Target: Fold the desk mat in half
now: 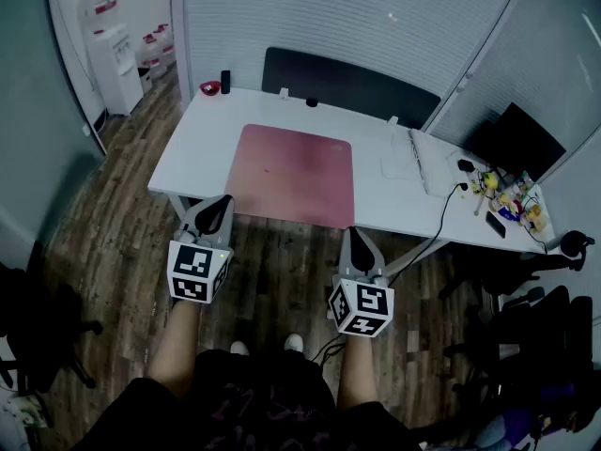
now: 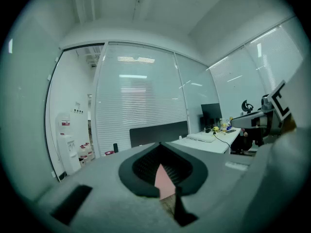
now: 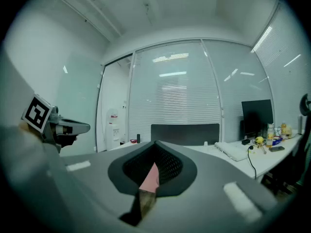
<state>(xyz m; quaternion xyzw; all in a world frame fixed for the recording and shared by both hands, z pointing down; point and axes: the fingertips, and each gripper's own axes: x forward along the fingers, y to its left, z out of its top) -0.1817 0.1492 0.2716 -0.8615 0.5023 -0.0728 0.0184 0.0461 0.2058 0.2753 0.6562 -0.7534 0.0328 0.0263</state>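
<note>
You hold the left gripper [image 1: 221, 203] and the right gripper [image 1: 356, 236] roughly level, side by side at the near edge of the desk [image 1: 192, 153]. Both are pinched fully together and have hold of nothing. Each gripper view shows only a pink sliver of mat beyond its closed tips. The desk mat [image 1: 293, 172] lies flat and unfolded at the middle of the desk, its near edge almost at the desk's rim. Your grippers line up with its two near corners, left and right. This looks like the stance for taking both corners at once, so the near half can be carried over the far half. You would need to part the jaws first.
</note>
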